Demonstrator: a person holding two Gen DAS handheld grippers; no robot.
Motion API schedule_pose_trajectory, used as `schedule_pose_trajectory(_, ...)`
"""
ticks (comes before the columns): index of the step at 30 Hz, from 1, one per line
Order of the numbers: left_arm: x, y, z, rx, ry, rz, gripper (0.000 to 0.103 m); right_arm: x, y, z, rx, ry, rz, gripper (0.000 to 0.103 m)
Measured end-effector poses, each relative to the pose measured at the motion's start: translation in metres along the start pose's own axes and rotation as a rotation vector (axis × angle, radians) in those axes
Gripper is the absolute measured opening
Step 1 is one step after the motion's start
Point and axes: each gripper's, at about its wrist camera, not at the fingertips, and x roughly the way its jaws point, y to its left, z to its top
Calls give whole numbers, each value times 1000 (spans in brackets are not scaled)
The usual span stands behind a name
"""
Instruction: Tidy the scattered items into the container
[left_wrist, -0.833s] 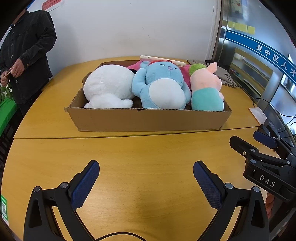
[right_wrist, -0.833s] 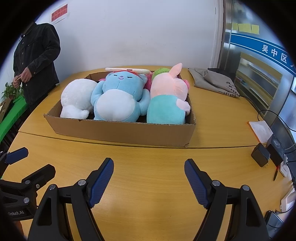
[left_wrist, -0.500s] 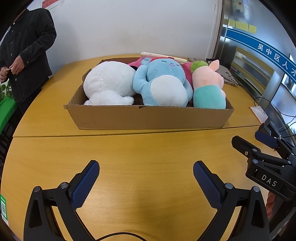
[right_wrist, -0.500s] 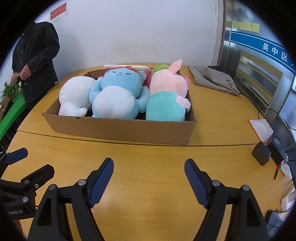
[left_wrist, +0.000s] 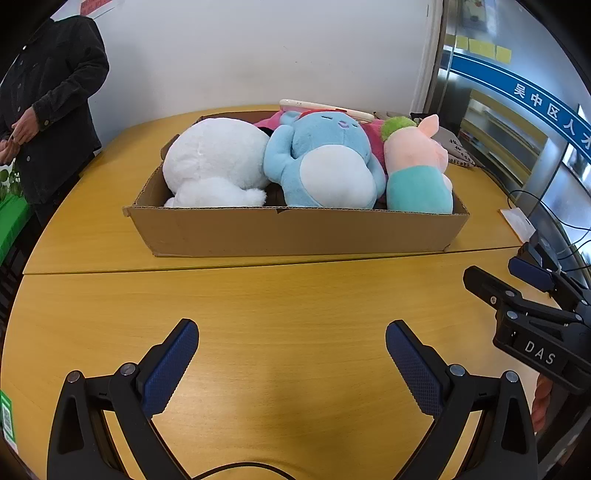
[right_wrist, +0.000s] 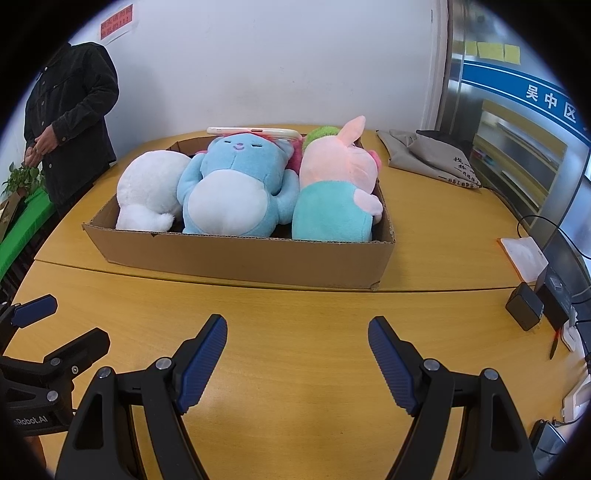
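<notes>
Bare yellow wooden table (left_wrist: 288, 306) is lying open between both grippers and the cardboard box (left_wrist: 295, 232); a seam in the tabletop is running just in front of the box's near wall. Left gripper (left_wrist: 291, 354) is hovering over that bare stretch, fingers wide apart, gripping nothing. Right gripper (right_wrist: 297, 350) is doing the same, fingers spread and empty.

Box is holding three plush toys side by side, rising above the rim: white plush (left_wrist: 214, 162) at left, blue plush (left_wrist: 328, 166) in the middle, pink-and-teal plush (left_wrist: 417, 173) at right. A phone (left_wrist: 325, 109) is lying flat across the top behind the blue one.

Compared with 0.8 s ago, the box is sitting slightly lower and larger in both views; toys are keeping their places.

A pink item and a green tuft behind the plush are mostly hidden. Right gripper is showing only partly at the left view's right edge. A person in a dark jacket (right_wrist: 70, 118) is standing at far left, cut off by the frame.
</notes>
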Motion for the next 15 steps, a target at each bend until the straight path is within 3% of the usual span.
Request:
schedule_pose_trajectory(4,3,14,-2,-3,0,-23,103,-1,-4,0,-7,-18,14,79)
schedule_pose_trajectory(7,5,44,-10,-19,0,-26,103,0,-18,-4,-44,-53,32,79)
schedule_pose_trajectory(15,36,119,-34,13,40,5,103,46,-94,-33,-194,21,49,79)
